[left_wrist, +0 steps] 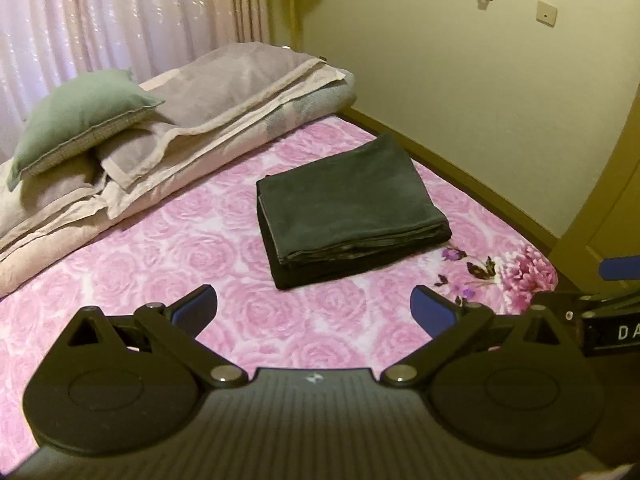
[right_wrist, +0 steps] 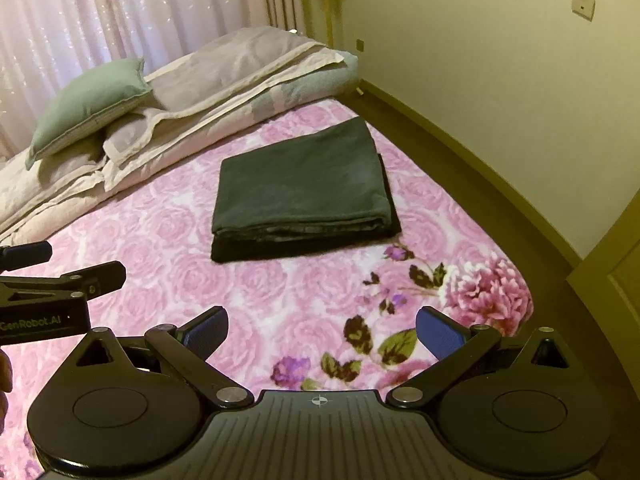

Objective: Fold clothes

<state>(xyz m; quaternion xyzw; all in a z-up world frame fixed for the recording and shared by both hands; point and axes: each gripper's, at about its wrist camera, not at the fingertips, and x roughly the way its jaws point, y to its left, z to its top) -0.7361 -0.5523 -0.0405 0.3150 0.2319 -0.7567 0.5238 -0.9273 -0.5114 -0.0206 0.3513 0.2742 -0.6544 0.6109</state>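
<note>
A dark grey garment [left_wrist: 348, 212] lies folded into a neat rectangle on the pink rose-patterned bed sheet [left_wrist: 180, 248]; the right wrist view shows the same garment [right_wrist: 304, 188] with its stacked layers facing me. My left gripper [left_wrist: 314, 306] hovers above the sheet just short of the garment, open, nothing between its blue pads [left_wrist: 196, 306]. My right gripper [right_wrist: 322, 330] hangs open over the sheet [right_wrist: 160, 240] near the flower print, also short of the garment. The left gripper's side [right_wrist: 60, 280] shows at the left edge of the right wrist view.
A folded beige and lilac quilt [left_wrist: 208, 120] with a green pillow [left_wrist: 80, 120] on it lies at the far side of the bed. Pink curtains [left_wrist: 100, 20] hang behind. A cream wall [left_wrist: 480, 80] and dark floor strip [right_wrist: 460, 160] run along the bed's right side.
</note>
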